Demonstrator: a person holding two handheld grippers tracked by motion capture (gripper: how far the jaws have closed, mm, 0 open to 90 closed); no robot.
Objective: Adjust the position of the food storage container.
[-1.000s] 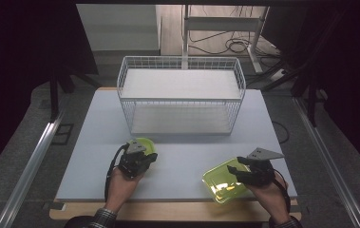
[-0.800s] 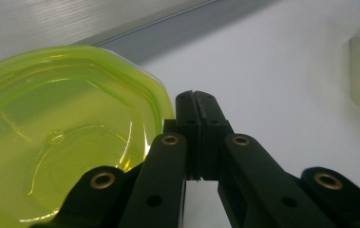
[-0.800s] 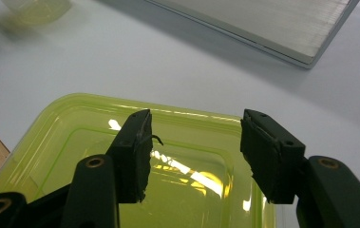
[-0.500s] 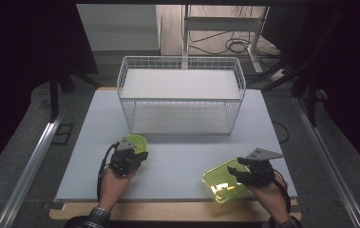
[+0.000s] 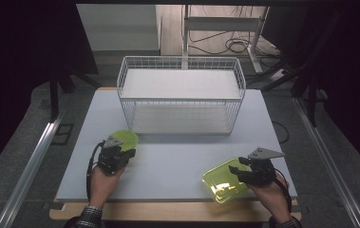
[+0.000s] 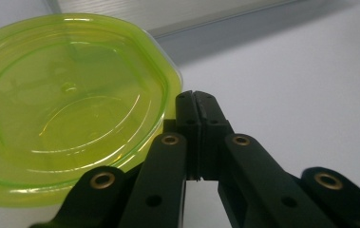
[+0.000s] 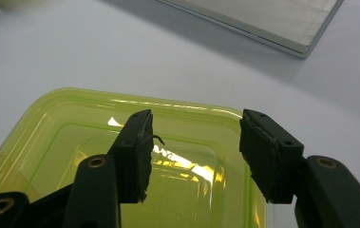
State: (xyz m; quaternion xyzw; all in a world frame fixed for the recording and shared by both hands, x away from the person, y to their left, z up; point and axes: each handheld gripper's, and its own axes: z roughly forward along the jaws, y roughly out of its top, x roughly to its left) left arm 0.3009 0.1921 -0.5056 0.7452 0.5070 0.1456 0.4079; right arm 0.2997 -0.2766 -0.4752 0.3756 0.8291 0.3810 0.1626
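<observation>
Lime-green see-through plastic is what's being handled here. From the high view, a round lid [image 5: 123,139] is seen lying on the white table [image 5: 177,161], front-left of the wire basket [image 5: 181,95], with the left gripper [image 5: 116,156] parked right at its near edge. Over on the right, a square container [image 5: 221,180] is sat near the table's front edge, and the right gripper [image 5: 244,173] is held over its right side, presumably so it's steadied while the lid gets brought across.

In the left gripper view, the jaws are seen pressed fully together with nothing between them, the tips just beside the rim of the lid [image 6: 68,99]. So the lid isn't pinched at all; it's probably being nudged or slid along the table with the closed tips, which makes sense for something this flat.

In the right gripper view, the jaws are held about half apart above the open container [image 7: 135,161], one pad [image 7: 137,156] over the inside. No rim looks gripped, so the container is taken to be just resting on the table.
</observation>
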